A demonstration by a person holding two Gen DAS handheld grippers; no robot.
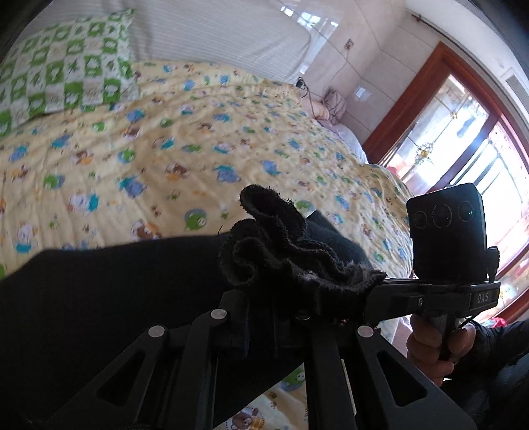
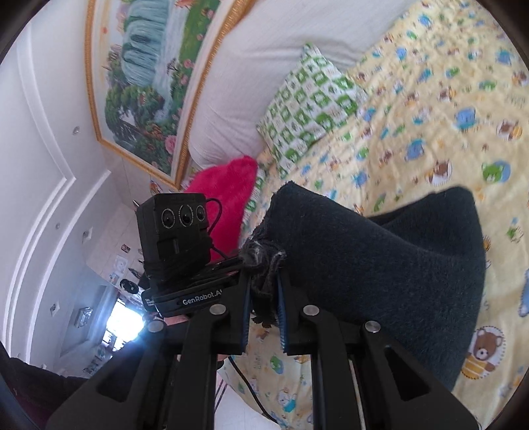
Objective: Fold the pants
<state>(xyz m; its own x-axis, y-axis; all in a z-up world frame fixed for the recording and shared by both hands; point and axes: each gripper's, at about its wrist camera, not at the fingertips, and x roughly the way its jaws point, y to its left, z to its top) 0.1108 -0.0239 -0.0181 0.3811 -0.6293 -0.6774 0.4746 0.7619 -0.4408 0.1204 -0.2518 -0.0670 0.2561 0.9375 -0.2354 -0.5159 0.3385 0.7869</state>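
The black pants [image 1: 109, 294] hang over a bed with a yellow cartoon-print quilt [image 1: 185, 139]. My left gripper [image 1: 264, 297] is shut on a bunched, frayed edge of the pants [image 1: 284, 251], which hides its fingertips. My right gripper [image 2: 264, 291] is shut on another frayed edge, and the dark cloth [image 2: 390, 264] drapes away to the right above the quilt [image 2: 429, 109]. The right gripper's body [image 1: 446, 238] shows at the right of the left wrist view, held by a hand. The left gripper's body [image 2: 175, 238] shows at the left of the right wrist view.
A green-and-white checked pillow [image 1: 62, 66] and a white headboard cushion [image 1: 215, 29] lie at the head of the bed. A pink fluffy cushion [image 2: 228, 192] sits beside the pillow [image 2: 310, 106]. A wood-framed window [image 1: 463, 149] is past the bed's far side.
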